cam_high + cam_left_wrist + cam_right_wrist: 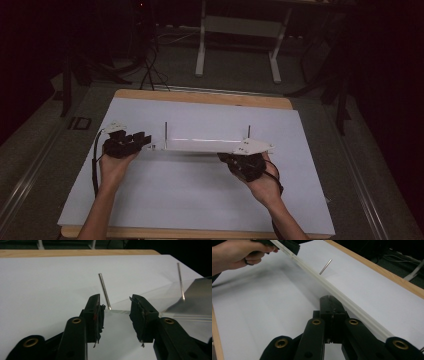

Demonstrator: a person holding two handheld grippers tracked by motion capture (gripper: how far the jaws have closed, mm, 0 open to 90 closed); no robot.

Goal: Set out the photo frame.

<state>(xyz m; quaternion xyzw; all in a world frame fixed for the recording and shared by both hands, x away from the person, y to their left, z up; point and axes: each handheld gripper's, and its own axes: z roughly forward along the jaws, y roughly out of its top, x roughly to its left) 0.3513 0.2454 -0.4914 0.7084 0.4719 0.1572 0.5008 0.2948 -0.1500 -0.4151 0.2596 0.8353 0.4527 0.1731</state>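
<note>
At the left of the high view, the left hand-held gripper point(141, 140) sits at the left end of a clear, flat acrylic plate with two thin upright metal pins point(200, 145), which lies across the middle of the white-covered tabletop point(200, 195). In the left gripper view its jaws stand spread apart, one on each side of the plate's near corner, just beside the left metal pin point(104, 291); the pads point(98, 313) look close to the edge, but I cannot tell whether they touch it. So on this side the grasp appears lined up and not yet made.

Moving right, the plate's long edge runs across the tabletop towards the second metal pin point(249, 131), which stands near the right end.

At the right, the right hand-held gripper point(223, 158) is at the plate's right end. In the right gripper view its jaws are pressed together, with the clear plate's long edge point(332, 291) passing just beside their tips; whether a thin corner of the plate is pinched between them cannot be told from here. The other hand point(234, 253) shows far off at the opposite end.

As a judgement: the work is early. Both grippers have reached the plate's ends, the plate seems to rest on the tabletop or barely off it, and closing the left grip and then lifting or moving it remain.
</note>
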